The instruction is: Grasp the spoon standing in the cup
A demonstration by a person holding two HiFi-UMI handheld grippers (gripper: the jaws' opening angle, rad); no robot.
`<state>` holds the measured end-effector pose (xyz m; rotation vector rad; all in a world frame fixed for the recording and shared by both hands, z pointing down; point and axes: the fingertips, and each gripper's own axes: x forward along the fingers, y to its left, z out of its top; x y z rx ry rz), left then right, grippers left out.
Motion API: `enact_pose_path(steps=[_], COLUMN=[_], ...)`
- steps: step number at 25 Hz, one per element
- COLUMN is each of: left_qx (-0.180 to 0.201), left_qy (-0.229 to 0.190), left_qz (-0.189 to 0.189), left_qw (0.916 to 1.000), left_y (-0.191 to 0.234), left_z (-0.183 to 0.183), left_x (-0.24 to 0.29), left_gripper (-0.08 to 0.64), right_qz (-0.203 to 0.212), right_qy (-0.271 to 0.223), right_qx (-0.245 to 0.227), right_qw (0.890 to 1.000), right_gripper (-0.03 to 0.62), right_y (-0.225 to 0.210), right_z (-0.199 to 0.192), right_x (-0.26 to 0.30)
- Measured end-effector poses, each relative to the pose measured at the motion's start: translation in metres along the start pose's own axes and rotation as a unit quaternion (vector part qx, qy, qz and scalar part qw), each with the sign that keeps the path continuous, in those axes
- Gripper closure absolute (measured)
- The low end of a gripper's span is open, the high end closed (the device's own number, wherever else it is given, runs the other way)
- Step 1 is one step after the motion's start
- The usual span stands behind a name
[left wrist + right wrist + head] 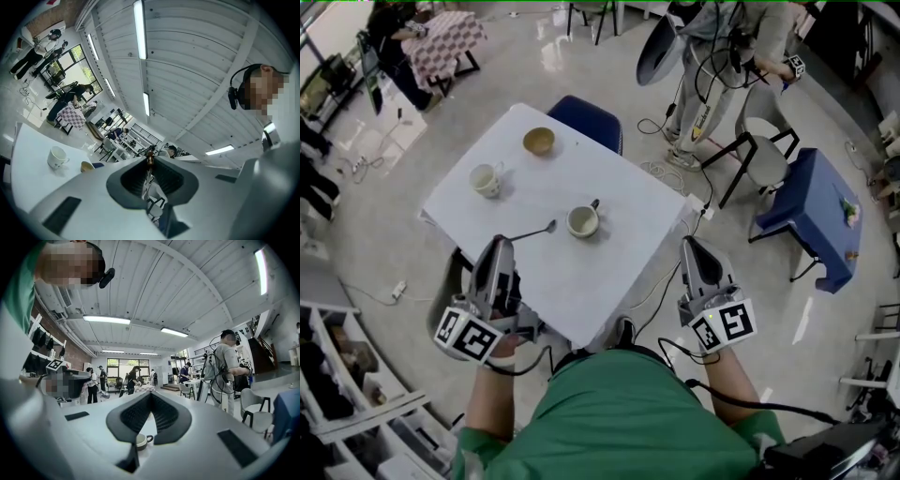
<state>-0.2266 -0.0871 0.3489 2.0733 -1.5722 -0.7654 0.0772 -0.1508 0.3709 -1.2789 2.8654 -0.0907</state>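
Note:
A metal spoon (534, 231) hangs just over the white table (609, 178), its bowl end pointing right toward a cream cup (582, 221) with a dark handle. My left gripper (500, 242) is shut on the spoon's handle end. In the left gripper view the thin shiny spoon (148, 177) shows between the closed left gripper (150, 157) pads. My right gripper (694, 246) hovers off the table's right edge, shut and holding nothing. In the right gripper view the cup (140, 440) shows through the gap below the right gripper (150, 393) tips.
A second white cup (486, 178) and a tan bowl (538, 141) stand at the table's far left. A blue chair (586, 117) is behind the table. At the right are a person (727, 56), a grey chair (761, 159) and a blue table (811, 216). Cables lie on the floor.

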Motion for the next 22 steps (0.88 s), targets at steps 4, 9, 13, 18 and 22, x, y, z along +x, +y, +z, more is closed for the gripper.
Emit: enact_pose_path(steps=[4, 9, 13, 18, 22], left_qx=[0.002, 0.002, 0.002, -0.006, -0.006], left_qy=[0.003, 0.004, 0.008, 0.013, 0.017], left_qz=[-0.001, 0.0, 0.002, 0.005, 0.01], left_qw=[1.0, 1.0, 1.0, 0.9999, 0.9998], left_y=[0.0, 0.001, 0.005, 0.011, 0.015], left_z=[-0.002, -0.005, -0.008, -0.015, -0.019], left_x=[0.001, 0.003, 0.002, 0.004, 0.004], left_gripper=[0.502, 0.502, 0.502, 0.502, 0.502], right_qz=[-0.003, -0.004, -0.005, -0.007, -0.006], right_qy=[-0.001, 0.002, 0.004, 0.004, 0.004], right_qx=[0.002, 0.003, 0.005, 0.002, 0.0], right_qw=[1.0, 1.0, 1.0, 1.0, 1.0], right_gripper=[0.578, 0.578, 0.578, 0.578, 0.578], right_y=[-0.002, -0.004, -0.004, -0.003, -0.003], right_z=[-0.002, -0.004, -0.007, -0.005, -0.005], right_x=[-0.002, -0.003, -0.005, -0.006, -0.007])
